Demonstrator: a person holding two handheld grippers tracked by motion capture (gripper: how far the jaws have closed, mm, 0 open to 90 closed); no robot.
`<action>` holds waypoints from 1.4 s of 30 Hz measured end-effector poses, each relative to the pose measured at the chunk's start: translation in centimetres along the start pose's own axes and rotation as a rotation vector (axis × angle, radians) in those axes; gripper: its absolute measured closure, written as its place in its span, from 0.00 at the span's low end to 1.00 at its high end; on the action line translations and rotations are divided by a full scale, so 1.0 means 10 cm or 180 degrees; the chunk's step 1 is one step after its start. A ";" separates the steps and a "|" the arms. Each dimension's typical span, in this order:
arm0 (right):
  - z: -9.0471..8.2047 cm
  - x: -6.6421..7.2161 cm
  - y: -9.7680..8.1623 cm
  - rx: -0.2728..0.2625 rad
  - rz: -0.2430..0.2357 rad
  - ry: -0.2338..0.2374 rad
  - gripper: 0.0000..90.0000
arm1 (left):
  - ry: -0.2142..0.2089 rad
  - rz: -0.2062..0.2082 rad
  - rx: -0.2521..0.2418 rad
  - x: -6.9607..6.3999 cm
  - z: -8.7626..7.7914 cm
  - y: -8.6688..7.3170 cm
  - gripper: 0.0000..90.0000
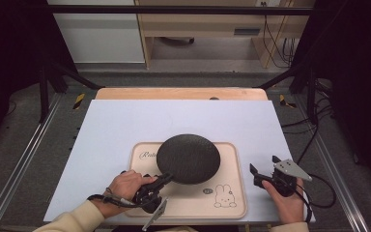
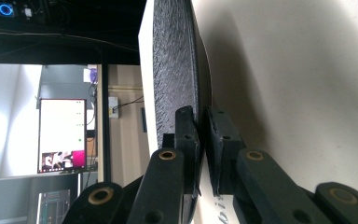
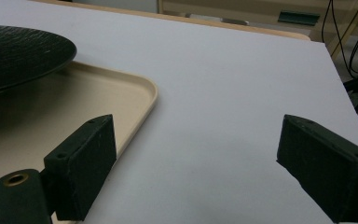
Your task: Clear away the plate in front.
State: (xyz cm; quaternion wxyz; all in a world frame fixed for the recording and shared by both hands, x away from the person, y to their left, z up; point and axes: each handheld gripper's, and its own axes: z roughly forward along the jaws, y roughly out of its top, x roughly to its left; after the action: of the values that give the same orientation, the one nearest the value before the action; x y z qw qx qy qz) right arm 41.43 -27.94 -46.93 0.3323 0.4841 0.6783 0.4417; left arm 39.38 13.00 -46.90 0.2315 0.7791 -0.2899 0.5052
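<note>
The left tool (image 1: 163, 180) was clamped on the near rim of a round black plate (image 1: 188, 158), its jaws nearly together with the thin edge pinched between them. In the left gripper view the plate (image 2: 173, 70) stood edge-on between the two black pads (image 2: 186, 135). The plate sat over a beige tray (image 1: 232, 164) with a rabbit drawing (image 1: 224, 195) at its near right corner, and the tray lay on the pale surface (image 1: 125, 121). The right tool (image 1: 263, 164) rested on the surface just beside the tray's right edge, its jaws spread wide with nothing between them. In the right gripper view the tray's rounded corner (image 3: 142, 93) lay beside the left pad (image 3: 86, 163).
</note>
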 end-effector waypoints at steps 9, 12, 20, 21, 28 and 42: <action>0.00 0.00 0.00 -0.0002 0.0001 -0.0005 0.13 | -0.0015 -0.0001 -0.0091 -0.07 -0.02 0.05 0.92; 0.00 0.00 0.00 -0.0001 0.0000 -0.0001 0.13 | -0.0030 -0.0034 -0.0108 -0.10 -0.02 0.05 0.92; 0.00 0.00 0.00 0.0002 0.0000 -0.0008 0.13 | -0.0050 -0.0017 -0.0126 -0.14 -0.03 0.06 0.92; 0.00 0.00 0.00 0.0003 0.0002 -0.0010 0.13 | -0.0040 -0.0026 -0.0125 -0.14 -0.04 0.06 0.92; 0.00 0.00 0.00 0.0001 0.0001 -0.0005 0.13 | -0.0080 -0.0024 -0.0163 -0.19 -0.05 0.07 0.93; 0.00 0.00 0.00 0.0003 -0.0001 -0.0004 0.13 | -0.0270 -0.0047 -0.0188 -0.23 -0.04 0.09 0.95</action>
State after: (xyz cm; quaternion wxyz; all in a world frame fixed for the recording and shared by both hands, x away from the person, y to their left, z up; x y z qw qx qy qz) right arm 41.43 -27.92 -46.94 0.3327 0.4844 0.6784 0.4410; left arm 37.79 13.10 -48.82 0.2456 0.7948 -0.3085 0.4613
